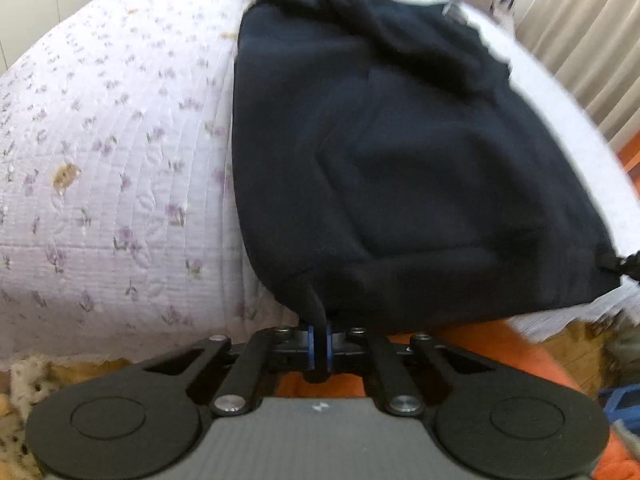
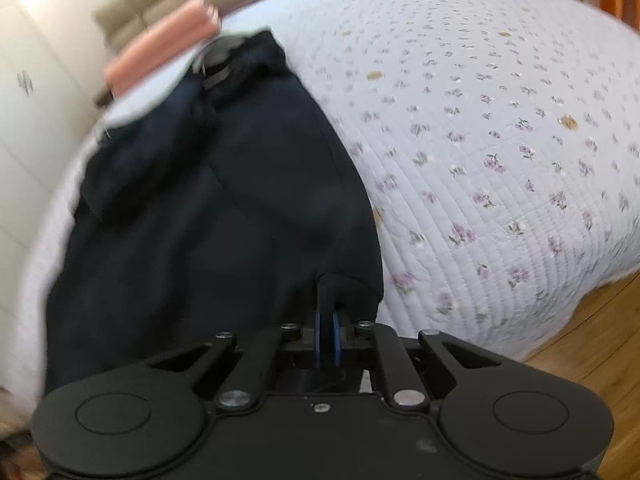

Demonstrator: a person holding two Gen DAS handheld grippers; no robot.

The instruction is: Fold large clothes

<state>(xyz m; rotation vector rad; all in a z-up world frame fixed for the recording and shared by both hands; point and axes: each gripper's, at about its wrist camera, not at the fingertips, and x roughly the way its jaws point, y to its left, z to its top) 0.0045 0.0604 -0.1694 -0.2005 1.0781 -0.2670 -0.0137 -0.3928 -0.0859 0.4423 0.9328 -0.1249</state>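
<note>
A dark navy hoodie lies on a bed with a lilac floral quilt; its front pocket faces up. My left gripper is shut on the hoodie's near hem, which bunches between the blue pads. In the right wrist view the same hoodie stretches away, and my right gripper is shut on another part of its near edge. The other gripper's black tip shows at the hoodie's right corner. The picture is blurred by motion.
The quilt spreads wide beside the hoodie. A pink object lies at the far end near a beige headboard. Curtains hang at the far right. Wooden floor shows past the bed edge. Orange fabric sits under my left gripper.
</note>
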